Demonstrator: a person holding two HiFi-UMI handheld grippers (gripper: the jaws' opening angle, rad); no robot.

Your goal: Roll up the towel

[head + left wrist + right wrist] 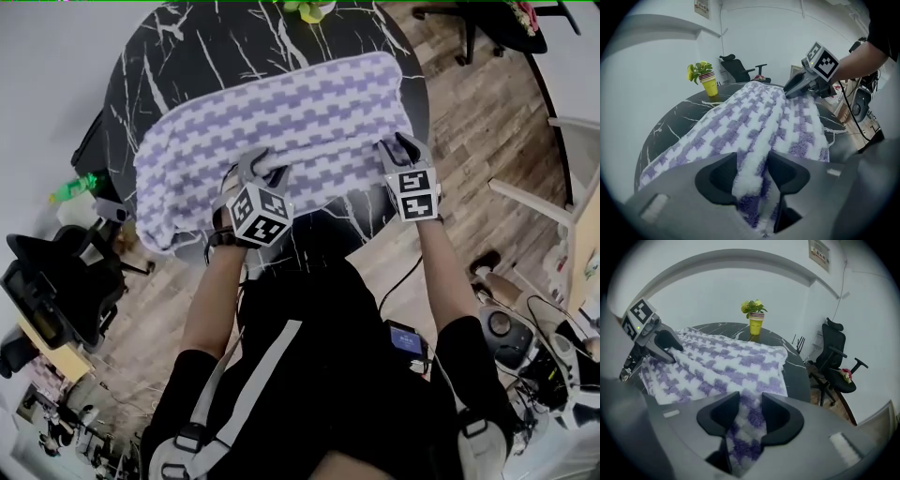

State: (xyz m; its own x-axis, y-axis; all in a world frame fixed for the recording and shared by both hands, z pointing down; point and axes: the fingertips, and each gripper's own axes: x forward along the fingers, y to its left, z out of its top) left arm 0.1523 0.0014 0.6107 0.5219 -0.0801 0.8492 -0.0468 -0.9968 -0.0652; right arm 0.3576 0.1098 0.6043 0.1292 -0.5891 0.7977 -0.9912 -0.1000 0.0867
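Your left gripper (262,167) and right gripper (400,150) clamp the purple-and-white checked plush towel (300,103) by its near edge, the roll barely begun; next, curl it forward evenly.

Nothing readable turned up anywhere. A wall sign (701,8) hung high on the far wall, its print too small to make out from either gripper view. The left gripper (265,167) and right gripper (398,148) each carried black-and-white square markers, with no letters or digits on them.
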